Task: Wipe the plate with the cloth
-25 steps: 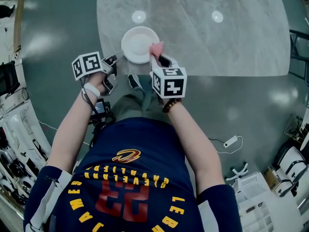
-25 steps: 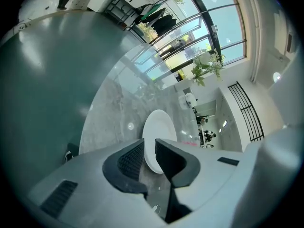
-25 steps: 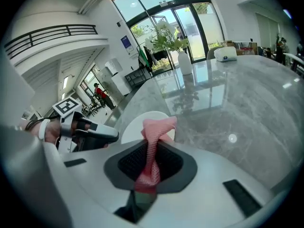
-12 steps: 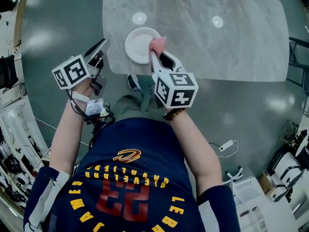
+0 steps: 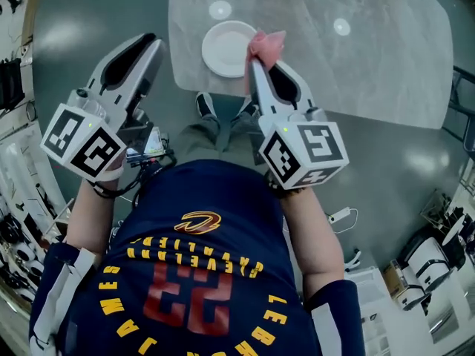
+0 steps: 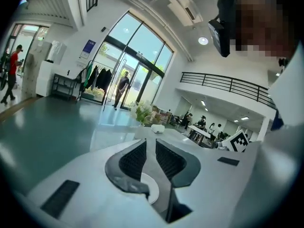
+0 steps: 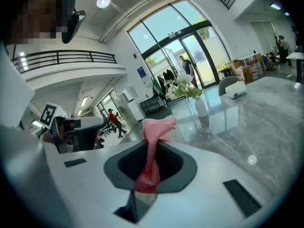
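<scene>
Cloth (image 7: 153, 141), pink and crumpled, stands pinched in the right gripper (image 7: 151, 158).

office lobby: tall glass doors (image 7: 190, 51), mezzanine railing (image 6: 228, 83), marble table (image 5: 386, 58)

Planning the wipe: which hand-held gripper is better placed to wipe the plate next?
Right. The right hand-held gripper is shut on the pink cloth, near the plate; the left hand-held gripper holds nothing.
</scene>
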The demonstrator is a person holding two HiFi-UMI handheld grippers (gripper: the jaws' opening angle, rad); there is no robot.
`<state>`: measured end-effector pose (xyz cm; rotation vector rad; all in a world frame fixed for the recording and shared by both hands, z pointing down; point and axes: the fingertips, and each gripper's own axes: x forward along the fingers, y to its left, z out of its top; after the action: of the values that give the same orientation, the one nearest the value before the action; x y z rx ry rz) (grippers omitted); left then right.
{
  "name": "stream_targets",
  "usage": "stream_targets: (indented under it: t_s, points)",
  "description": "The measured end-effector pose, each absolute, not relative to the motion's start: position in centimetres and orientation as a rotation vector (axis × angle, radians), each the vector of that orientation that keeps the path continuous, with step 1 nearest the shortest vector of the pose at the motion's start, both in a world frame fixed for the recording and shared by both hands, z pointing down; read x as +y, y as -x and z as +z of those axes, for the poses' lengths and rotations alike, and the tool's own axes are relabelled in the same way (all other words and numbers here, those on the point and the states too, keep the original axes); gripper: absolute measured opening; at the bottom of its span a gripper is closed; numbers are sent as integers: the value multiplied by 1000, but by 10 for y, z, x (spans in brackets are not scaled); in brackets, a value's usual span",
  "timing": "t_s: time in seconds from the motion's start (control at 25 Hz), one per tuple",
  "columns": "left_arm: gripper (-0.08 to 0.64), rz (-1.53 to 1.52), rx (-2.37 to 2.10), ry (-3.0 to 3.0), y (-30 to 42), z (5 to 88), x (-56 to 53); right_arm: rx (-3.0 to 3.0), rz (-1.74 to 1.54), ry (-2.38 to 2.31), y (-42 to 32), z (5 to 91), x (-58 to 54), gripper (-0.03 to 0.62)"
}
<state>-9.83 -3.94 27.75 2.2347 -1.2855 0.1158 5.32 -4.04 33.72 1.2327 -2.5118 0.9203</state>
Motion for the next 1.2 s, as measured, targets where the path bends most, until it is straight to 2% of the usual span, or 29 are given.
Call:
stream_targets:
  t_s: [0.52, 1.2]
  points:
    - [63, -102, -1425, -2505, 95, 168, -36, -2682, 586, -1173, -30, 271, -23, 40]
    - [63, -51, -1389, -2508, 81, 178, -37, -2733, 526, -1155, -24, 260, -20, 40]
